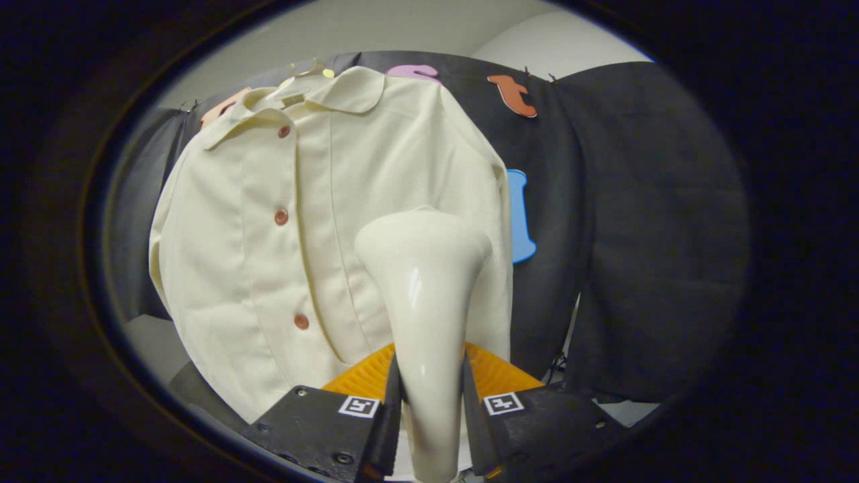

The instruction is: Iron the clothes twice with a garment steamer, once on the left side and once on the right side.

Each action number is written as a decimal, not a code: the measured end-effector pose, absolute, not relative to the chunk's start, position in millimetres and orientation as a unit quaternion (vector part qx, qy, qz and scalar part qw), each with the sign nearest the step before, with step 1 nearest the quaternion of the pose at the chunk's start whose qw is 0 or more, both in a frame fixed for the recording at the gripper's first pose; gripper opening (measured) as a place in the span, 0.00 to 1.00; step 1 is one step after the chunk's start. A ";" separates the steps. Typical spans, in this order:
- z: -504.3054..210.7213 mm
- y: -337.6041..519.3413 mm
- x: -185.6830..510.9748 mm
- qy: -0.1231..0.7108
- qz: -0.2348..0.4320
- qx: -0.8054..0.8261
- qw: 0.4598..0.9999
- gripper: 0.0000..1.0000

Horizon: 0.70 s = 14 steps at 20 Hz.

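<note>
Garment steamer point(424, 315) stands upright between the two fingers of the gripper point(429, 396), its glossy cream handle pinched from the left and the right, so the gripper is clenched on it with both fingers pressing the narrow part of the handle. From there the handle rises and widens into a rounded head, which sits just ahead of the fingers and faces away toward the cloth beyond. Whether the head touches the fabric cannot be told.

Just beyond the fingers, low behind the handle, a ribbed orange part point(490, 376) shows on either side of the steamer.

Farther off hangs a cream shirt point(268, 241), front toward the gripper, with a rounded collar point(335, 94) at the top and a row of small reddish-brown buttons point(281, 217) running down its placket, left of the steamer. The steamer's head overlaps the shirt's lower right half, right of the placket. The shirt hangs slightly tilted, its hem reaching down near the fingers.

Behind the shirt the dark cloth wall point(658, 235) spreads to the right and far side, with a pale wall above it.
</note>
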State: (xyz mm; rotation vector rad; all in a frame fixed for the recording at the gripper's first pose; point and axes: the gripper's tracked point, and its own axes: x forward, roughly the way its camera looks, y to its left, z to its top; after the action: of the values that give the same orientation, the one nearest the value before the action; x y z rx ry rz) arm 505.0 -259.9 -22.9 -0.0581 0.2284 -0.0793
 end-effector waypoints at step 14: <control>-141.3 -290.3 465.0 0.185 -0.029 -0.028 0.982 0.43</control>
State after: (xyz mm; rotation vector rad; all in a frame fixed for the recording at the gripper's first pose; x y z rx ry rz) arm 465.0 -290.3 -141.3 -0.0562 0.3716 -0.0578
